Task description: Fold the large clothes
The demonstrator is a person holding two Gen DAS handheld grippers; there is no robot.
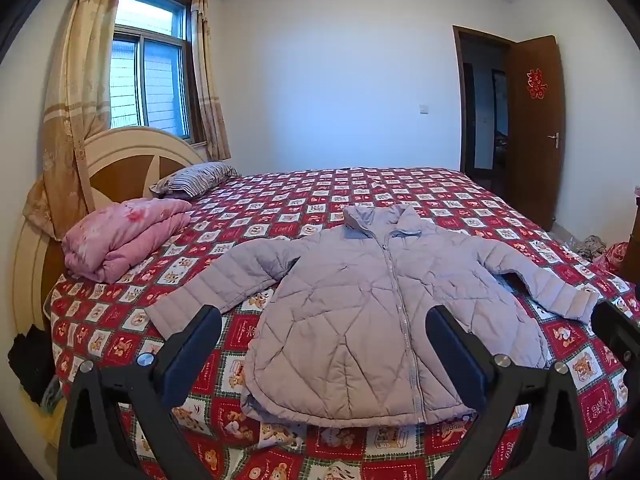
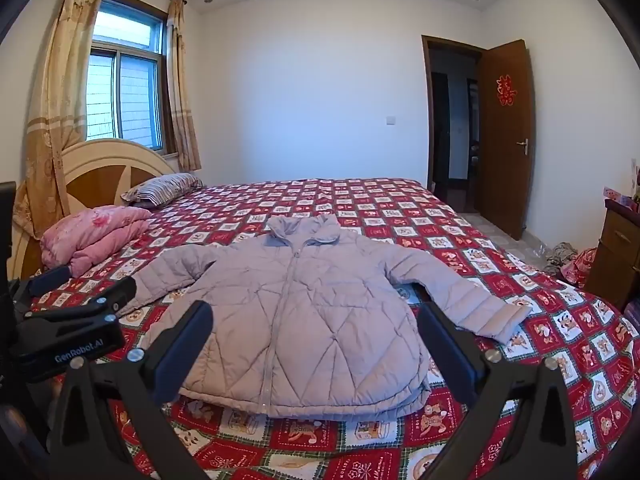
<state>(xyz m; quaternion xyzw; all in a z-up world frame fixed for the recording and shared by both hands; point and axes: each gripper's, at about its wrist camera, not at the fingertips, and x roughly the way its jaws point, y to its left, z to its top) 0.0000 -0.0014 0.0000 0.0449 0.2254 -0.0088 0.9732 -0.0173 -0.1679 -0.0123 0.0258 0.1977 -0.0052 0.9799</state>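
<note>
A lilac quilted jacket (image 1: 360, 320) lies flat, front up and zipped, sleeves spread, on a bed (image 1: 440, 200) with a red checked cover. The left tongs (image 1: 324, 328) hang wide open above its hem, touching nothing. A folded pink quilt (image 1: 120, 236) sits near the headboard (image 1: 120, 160).

Left gripper (image 1: 324, 332): matte black frame, two broad fingers (image 1: 192, 356) faced with dark blue pads, a round silver screw behind each finger and another further back on each triangular, cut-out arm. Right gripper (image 2: 316, 328): same build, black with blue-padded fingers (image 2: 182, 348) and silver screws. Beside its fingers, the left unit's black housing carries pale "GenRobot.AI" lettering.
</note>
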